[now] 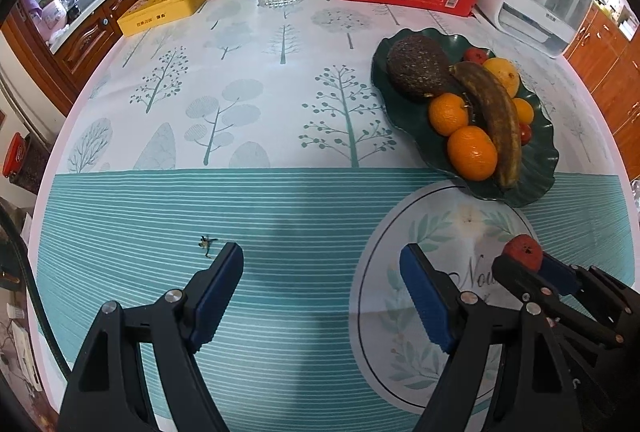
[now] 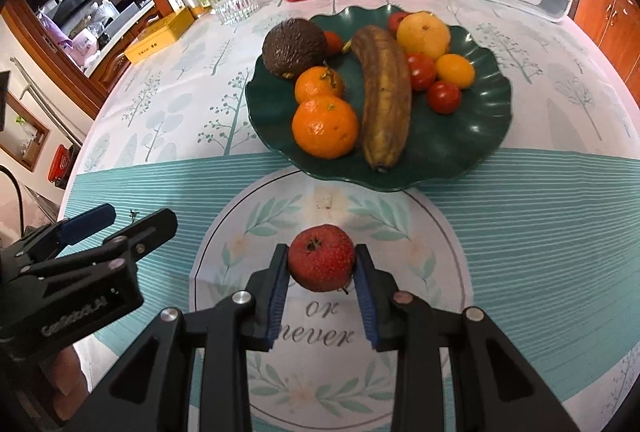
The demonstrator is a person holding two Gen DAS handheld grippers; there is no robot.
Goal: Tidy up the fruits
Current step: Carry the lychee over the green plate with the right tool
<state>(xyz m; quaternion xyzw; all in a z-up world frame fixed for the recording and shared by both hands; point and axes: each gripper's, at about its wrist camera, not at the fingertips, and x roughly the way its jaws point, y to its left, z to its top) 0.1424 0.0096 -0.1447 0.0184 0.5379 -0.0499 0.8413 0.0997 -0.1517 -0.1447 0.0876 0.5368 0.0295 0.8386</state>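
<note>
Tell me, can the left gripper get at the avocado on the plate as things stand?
Probably yes. The left gripper is open and empty, the cloth ahead is bare, and the avocado sits on the plate's near-left edge, nothing over it.

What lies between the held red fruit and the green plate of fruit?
Only bare tablecloth separates red fruit from green plate, per the right wrist view.

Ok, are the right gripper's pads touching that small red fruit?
Touching. The right wrist view shows the small red fruit pinched between both blue pads of the right gripper, no gap either side.
</note>
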